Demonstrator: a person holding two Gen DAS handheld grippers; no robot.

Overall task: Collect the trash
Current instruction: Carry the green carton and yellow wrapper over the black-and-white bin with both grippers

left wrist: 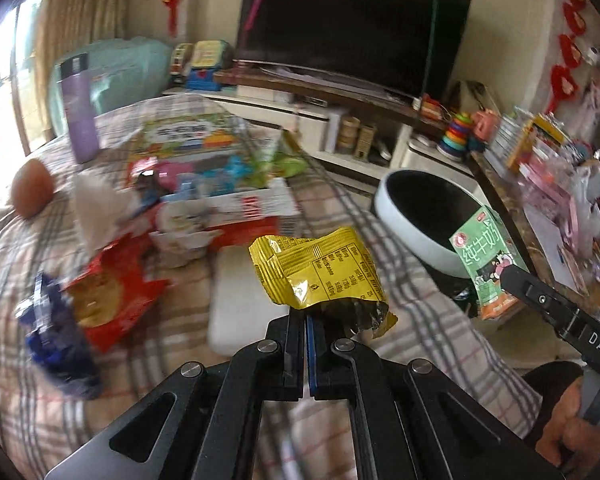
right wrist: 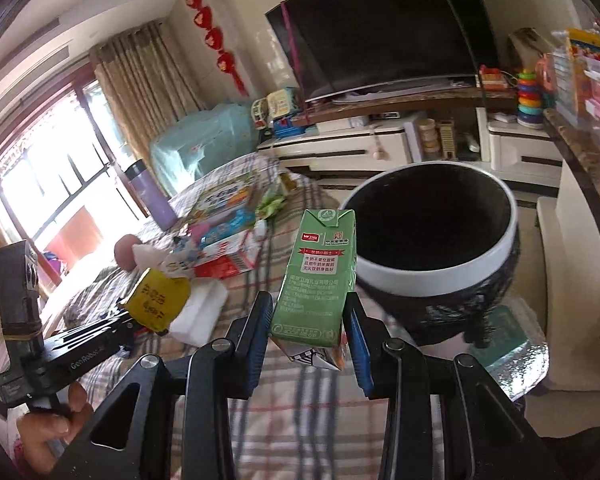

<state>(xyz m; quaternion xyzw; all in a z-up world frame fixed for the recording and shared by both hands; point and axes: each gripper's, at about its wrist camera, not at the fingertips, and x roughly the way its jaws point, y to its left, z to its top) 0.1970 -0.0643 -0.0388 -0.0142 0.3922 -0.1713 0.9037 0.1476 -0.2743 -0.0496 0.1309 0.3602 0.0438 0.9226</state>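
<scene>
Yellow wrapper (left wrist: 320,272) pinched at its lower edge in the left gripper (left wrist: 307,320), lifted above the plaid tablecloth (left wrist: 380,216). Green milk carton (right wrist: 318,276) clamped upright in the right gripper (right wrist: 307,320), just beside the white-rimmed bin (right wrist: 440,276).

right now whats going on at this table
A person is clearing trash with a gripper in each hand. The left gripper is shut on a yellow wrapper, lifted off the checked tablecloth. The right gripper holds a green milk carton upright beside the bin. More wrappers lie on the table.
</scene>
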